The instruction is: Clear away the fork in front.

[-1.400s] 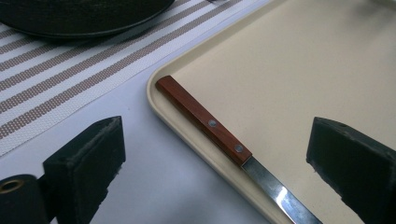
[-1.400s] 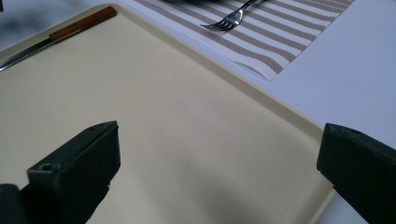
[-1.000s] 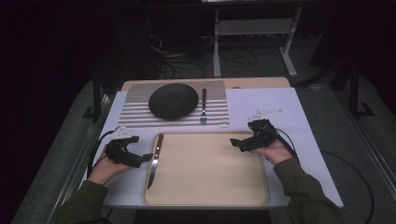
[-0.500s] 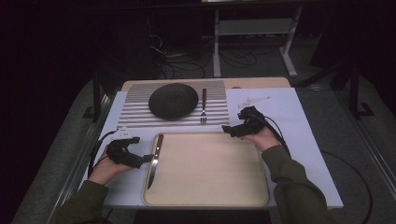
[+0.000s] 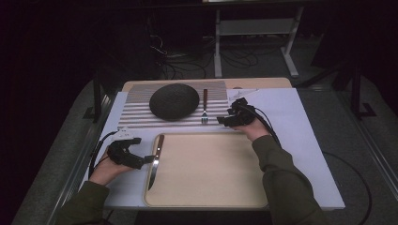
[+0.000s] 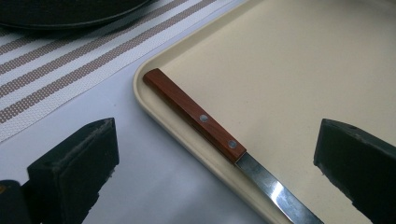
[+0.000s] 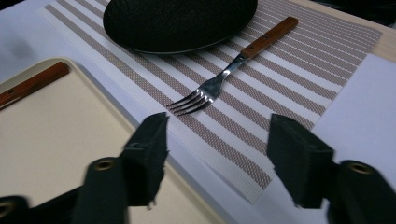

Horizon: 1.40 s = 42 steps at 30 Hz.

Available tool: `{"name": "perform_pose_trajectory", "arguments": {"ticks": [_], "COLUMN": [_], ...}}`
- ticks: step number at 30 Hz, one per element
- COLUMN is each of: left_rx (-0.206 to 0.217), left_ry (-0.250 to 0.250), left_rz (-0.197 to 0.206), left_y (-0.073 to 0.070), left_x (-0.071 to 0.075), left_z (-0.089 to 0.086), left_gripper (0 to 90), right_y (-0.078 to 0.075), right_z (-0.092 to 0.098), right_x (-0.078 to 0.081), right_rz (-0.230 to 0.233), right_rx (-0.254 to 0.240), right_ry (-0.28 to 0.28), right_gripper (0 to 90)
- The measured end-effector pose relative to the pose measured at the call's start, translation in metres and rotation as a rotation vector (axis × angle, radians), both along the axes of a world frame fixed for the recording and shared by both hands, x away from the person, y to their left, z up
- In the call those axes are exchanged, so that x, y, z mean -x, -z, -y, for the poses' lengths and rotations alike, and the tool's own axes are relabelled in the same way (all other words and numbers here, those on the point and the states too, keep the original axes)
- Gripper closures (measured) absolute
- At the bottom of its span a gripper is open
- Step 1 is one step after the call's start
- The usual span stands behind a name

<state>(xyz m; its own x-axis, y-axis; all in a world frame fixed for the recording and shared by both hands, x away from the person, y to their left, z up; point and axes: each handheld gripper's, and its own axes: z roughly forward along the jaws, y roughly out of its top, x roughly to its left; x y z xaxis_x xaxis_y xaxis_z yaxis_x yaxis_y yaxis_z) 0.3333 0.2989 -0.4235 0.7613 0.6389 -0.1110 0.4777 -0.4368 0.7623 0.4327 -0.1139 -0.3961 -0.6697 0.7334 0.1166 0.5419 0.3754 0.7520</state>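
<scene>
A: What is seen in the high view?

B: A cream tray [image 5: 211, 168] is laid on the white table cover [image 5: 309, 150], with a striped placemat [image 5: 136, 112] behind it. A dark plate [image 5: 174, 101] is set on the mat, and a wooden-handled fork [image 5: 205, 106] is laid just beside the plate, tines toward the tray. The right gripper [image 5: 221, 121] is held near the fork's tines, apart from them. The left gripper [image 5: 148, 160] is kept by the tray's left edge, pointed at a wooden-handled knife [image 5: 155, 159] lying along that edge.

A: And the left gripper view?

B: The knife [image 6: 219, 140] is seen lying on the tray's rim [image 6: 154, 100], handle toward the mat, blade toward the camera. The jaws are spread wide on either side of it, and nothing is touched by them.

A: The right gripper view?

B: The fork [image 7: 233, 70] is shown ahead of the jaws, flat on the placemat [image 7: 289, 74], its handle beside the plate [image 7: 177, 21]. The jaws have just been closing, yet a clear gap is left between them; only the mat is seen in that gap, and the fork is not gripped. The knife handle [image 7: 32, 84] is caught at the left, on the tray [image 7: 60, 135].
</scene>
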Motion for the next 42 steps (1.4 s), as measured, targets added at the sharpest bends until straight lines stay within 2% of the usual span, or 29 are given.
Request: {"name": "perform_pose_trajectory", "arguments": {"ticks": [3, 11, 15, 22, 32, 42], "left_rx": [0.003, 0.019, 0.022, 0.024, 0.033, 0.038], "left_ry": [0.004, 0.021, 0.026, 0.031, 0.034, 0.038], "left_rz": [0.001, 0.014, 0.015, 0.017, 0.016, 0.017], "left_y": [-0.001, -0.001, -0.001, -0.002, -0.002, -0.002], "left_x": [0.0, 0.0, 0.001, 0.002, 0.002, 0.002], "left_z": [0.0, -0.001, 0.0, 0.001, 0.001, 0.001], "left_gripper": [0.0, 0.0, 0.0, 0.0, 0.0, 0.0], "right_y": [0.0, 0.003, 0.005, 0.011, 0.023, 0.035], "right_z": [-0.007, -0.025, -0.033, -0.049, -0.076, -0.091], "right_x": [-0.007, -0.022, -0.032, -0.048, -0.069, -0.084], "right_rz": [0.009, -0.007, -0.02, -0.032, -0.053, -0.083], "right_rx": [0.019, 0.047, 0.049, 0.066, 0.118, 0.168], "right_ry": [-0.016, -0.044, -0.05, -0.055, -0.073, -0.059], "right_gripper": [51.1, 78.7, 88.1, 88.6, 88.7, 88.7]}}
